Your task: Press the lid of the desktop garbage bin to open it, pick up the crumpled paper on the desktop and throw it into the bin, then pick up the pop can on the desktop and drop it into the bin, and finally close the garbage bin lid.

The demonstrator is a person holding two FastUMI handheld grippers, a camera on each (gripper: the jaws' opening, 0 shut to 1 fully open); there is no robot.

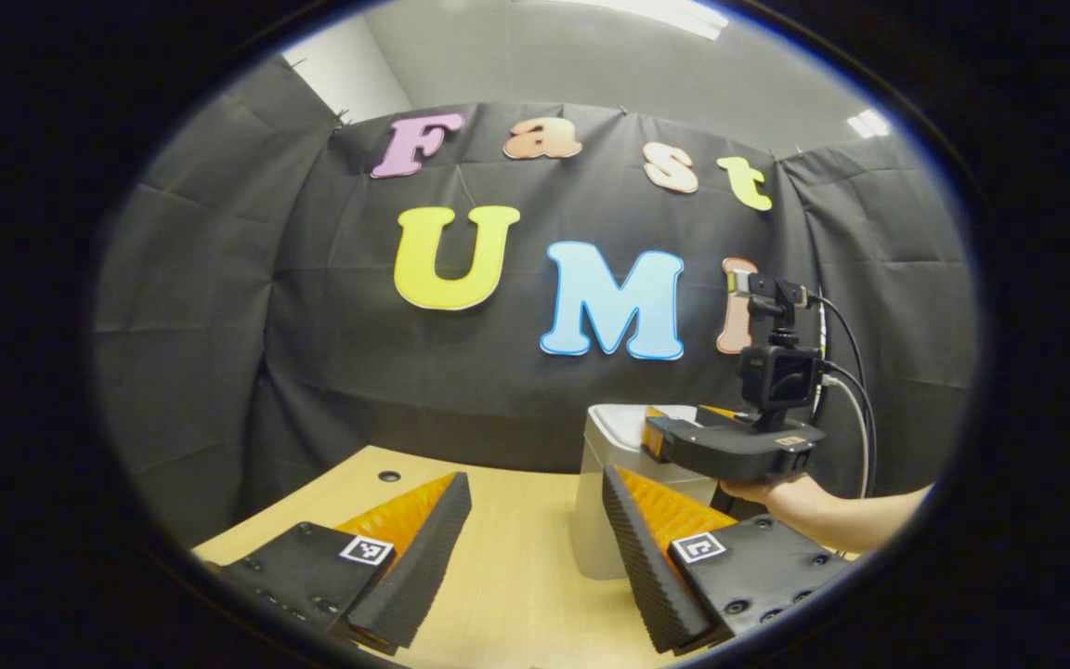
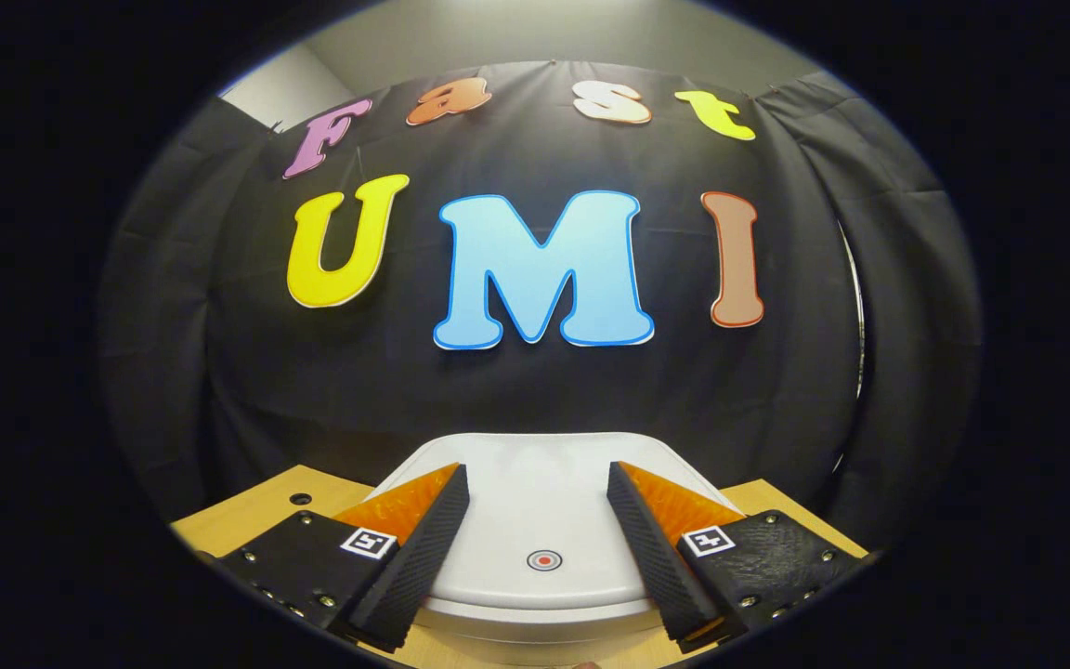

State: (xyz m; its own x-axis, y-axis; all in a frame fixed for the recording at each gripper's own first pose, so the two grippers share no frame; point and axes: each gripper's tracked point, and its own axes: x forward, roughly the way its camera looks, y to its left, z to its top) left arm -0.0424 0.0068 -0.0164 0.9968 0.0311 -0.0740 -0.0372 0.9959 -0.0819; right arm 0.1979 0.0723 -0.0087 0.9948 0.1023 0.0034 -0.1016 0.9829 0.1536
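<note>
- Bin [image 1: 602,502]: pale, upright, long axis vertical, standing on the table [image 1: 516,557] near the back wall; seen ahead and to the right in the left gripper view.
- Lid [image 2: 535,520]: down flat on the bin, rounded outline; a small ring mark [image 2: 544,559] sits near its front edge, facing the camera in the right gripper view.
- Right gripper [image 2: 538,520]: fingers spread wide with nothing between them, poised just above the lid; the ring mark lies between the two fingers. Whether the tips touch the lid cannot be told.
- Right gripper, in the left gripper view [image 1: 660,437]: over the bin top, held by a hand [image 1: 767,490] from the right.
- Left gripper [image 1: 535,511]: fingers apart and empty, above the table, to the left of the bin and apart from it.
</note>
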